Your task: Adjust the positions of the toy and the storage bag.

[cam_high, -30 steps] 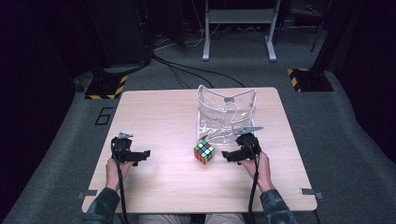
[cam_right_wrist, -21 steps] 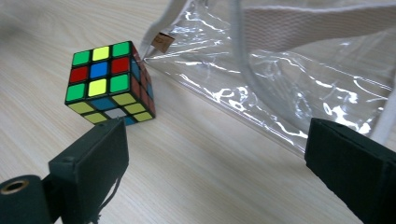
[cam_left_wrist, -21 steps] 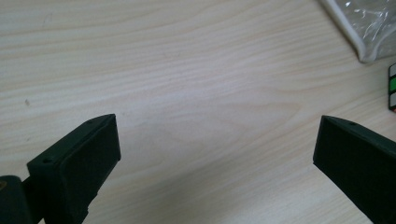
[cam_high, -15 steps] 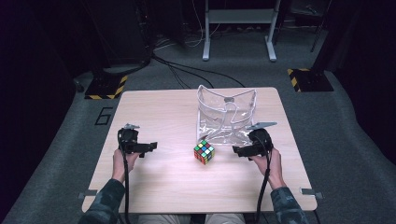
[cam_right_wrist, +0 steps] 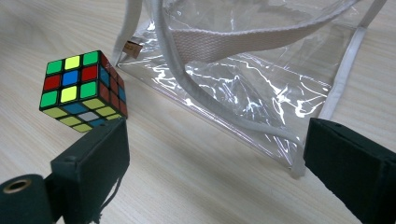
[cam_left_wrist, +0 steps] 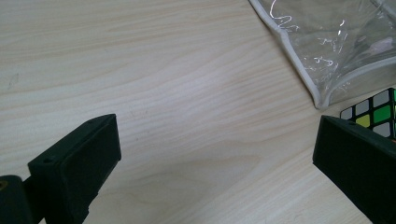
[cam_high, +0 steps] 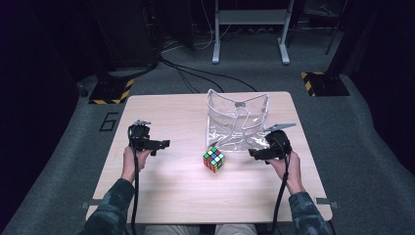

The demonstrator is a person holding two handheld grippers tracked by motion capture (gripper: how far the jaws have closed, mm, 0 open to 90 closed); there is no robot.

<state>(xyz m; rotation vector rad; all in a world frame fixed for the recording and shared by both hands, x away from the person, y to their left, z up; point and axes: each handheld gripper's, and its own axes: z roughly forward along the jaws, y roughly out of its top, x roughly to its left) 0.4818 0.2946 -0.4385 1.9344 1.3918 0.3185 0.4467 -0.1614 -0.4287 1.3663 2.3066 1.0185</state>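
Approach step, I judge. Multicoloured plastic puzzle cube (cam_high: 214, 159) on pale wooden worktop (cam_high: 161, 191), just before clear plastic bag with white straps (cam_high: 238, 122). Left tool (cam_high: 157, 145), right tool (cam_high: 258, 153) flank cube, both spread, empty. Next I close in, pinch cube squarely.

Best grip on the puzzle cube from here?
Close on two opposite flat side faces of the puzzle cube, probably with the right tool, which is open and nearest. Come in low from the side away from the clear bag: the cube sits flat on the table, its bag-side corner close to the bag's edge.
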